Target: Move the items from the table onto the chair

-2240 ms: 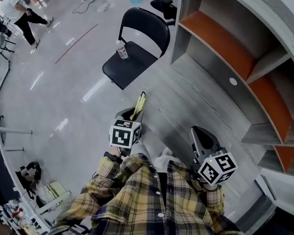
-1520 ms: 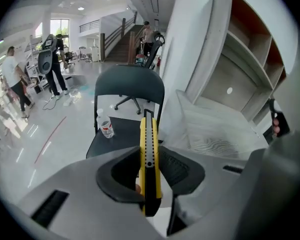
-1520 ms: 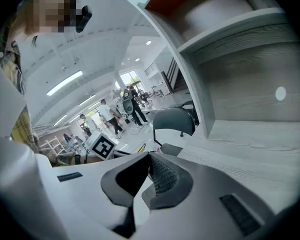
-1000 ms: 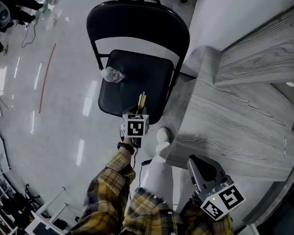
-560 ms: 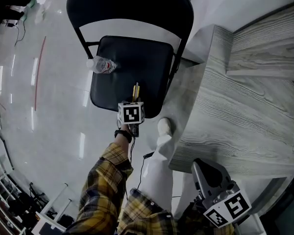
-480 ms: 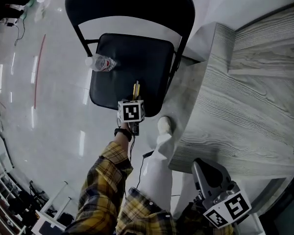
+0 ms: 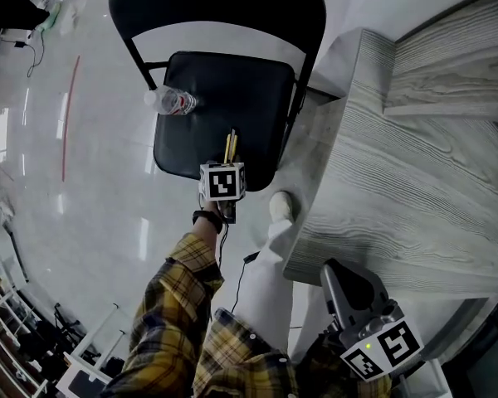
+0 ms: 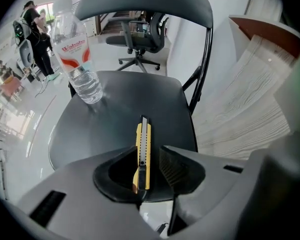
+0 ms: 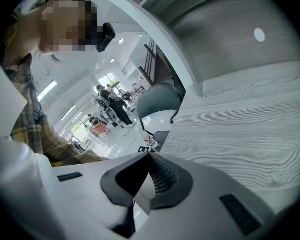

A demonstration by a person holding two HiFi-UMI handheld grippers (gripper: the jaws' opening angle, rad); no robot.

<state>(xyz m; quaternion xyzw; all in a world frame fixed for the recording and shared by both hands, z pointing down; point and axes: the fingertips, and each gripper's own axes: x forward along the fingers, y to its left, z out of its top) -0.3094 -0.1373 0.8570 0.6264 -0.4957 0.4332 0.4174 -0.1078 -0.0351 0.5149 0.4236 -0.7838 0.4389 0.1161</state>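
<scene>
While the left gripper [image 7: 228, 164] hangs low over the chair [image 7: 216, 114], its jaws have just been opening. The yellow utility knife [image 8: 142, 151] lies loose between them, pointing ahead, with the water bottle [image 8: 82, 74] ahead-left. This looks like the release, so the next move is probably a clean lift away. The right gripper [image 9: 149, 166] is closed and empty over the table [image 9: 250, 134].

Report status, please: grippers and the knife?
Left gripper just opening, utility knife between jaws, over chair seat. Right gripper shut, empty. Water bottle stands clear.
</scene>
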